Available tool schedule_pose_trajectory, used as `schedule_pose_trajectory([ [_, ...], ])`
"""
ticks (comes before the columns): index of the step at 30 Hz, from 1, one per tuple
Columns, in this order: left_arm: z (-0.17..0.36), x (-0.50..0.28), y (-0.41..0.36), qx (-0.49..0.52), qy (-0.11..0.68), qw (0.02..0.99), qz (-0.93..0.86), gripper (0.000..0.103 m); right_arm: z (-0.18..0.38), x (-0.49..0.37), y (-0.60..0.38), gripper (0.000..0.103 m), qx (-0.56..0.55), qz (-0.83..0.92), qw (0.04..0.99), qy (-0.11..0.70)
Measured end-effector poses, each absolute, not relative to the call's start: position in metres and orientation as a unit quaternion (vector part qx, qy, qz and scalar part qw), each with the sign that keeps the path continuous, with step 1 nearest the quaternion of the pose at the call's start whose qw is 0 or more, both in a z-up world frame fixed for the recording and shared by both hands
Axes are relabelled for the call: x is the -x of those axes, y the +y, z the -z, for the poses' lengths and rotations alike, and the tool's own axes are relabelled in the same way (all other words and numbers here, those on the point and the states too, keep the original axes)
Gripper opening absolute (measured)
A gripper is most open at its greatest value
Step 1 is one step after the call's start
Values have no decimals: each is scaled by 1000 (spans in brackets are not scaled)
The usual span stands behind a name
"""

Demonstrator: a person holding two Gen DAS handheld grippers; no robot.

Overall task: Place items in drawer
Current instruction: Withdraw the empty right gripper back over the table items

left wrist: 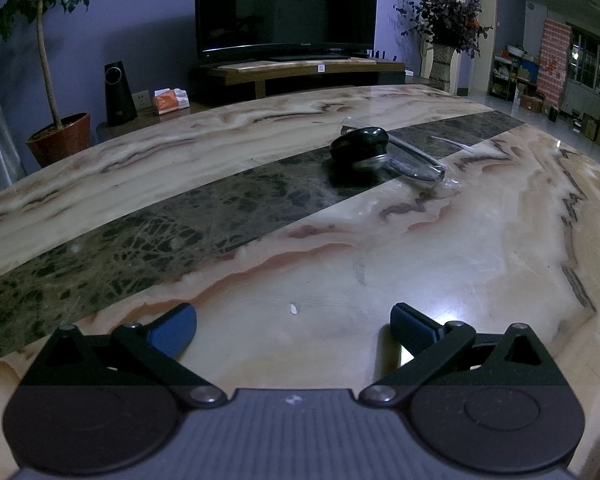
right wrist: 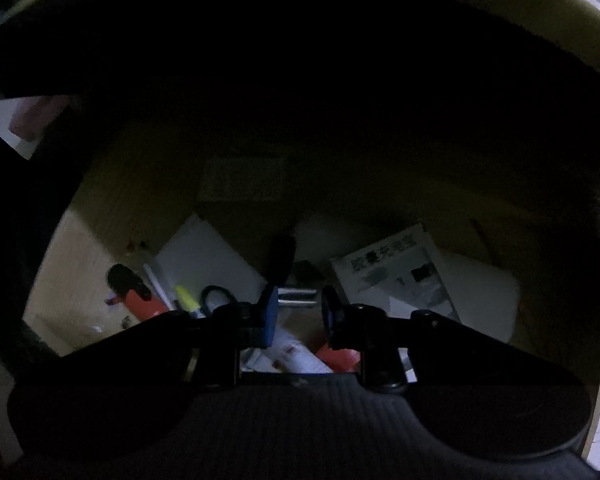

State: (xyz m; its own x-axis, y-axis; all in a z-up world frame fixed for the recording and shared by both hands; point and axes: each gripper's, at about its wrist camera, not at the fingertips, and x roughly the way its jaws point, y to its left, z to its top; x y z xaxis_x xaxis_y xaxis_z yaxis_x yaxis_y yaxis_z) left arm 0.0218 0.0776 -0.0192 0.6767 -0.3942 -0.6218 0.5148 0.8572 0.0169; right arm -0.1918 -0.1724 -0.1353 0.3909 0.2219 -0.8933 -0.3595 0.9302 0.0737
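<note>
In the right wrist view my right gripper [right wrist: 299, 313] points down into a dark open drawer [right wrist: 66, 280]. Its jaws stand narrow, and a small silvery metal item [right wrist: 297, 296] spans the gap between the pads, so it looks gripped. A black stick-like shape [right wrist: 282, 254] rises just beyond it; whether it belongs to the item I cannot tell. In the left wrist view my left gripper [left wrist: 294, 316] hangs open and empty over the marble table [left wrist: 440, 264]. A black rounded device [left wrist: 359, 147] lies far ahead on a clear plastic packet [left wrist: 418, 160].
The drawer holds a white printed box [right wrist: 396, 276], a white sheet [right wrist: 208, 256], a red item [right wrist: 140, 302], a yellow marker [right wrist: 186, 296] and a black ring [right wrist: 217, 297]. Behind the table stand a TV [left wrist: 286, 4], a speaker [left wrist: 119, 94] and potted plants [left wrist: 60, 136].
</note>
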Motion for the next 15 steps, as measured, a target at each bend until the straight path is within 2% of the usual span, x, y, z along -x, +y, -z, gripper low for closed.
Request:
schedule_pose_trajectory([
  [9,19,-22,78,-96,315,911,250,103,60,209,-173,26,38,-318,826,463],
  [15,19,-22,78,-96,315,911,250,103,-25,203,-214,29,-14,-349,866,356],
])
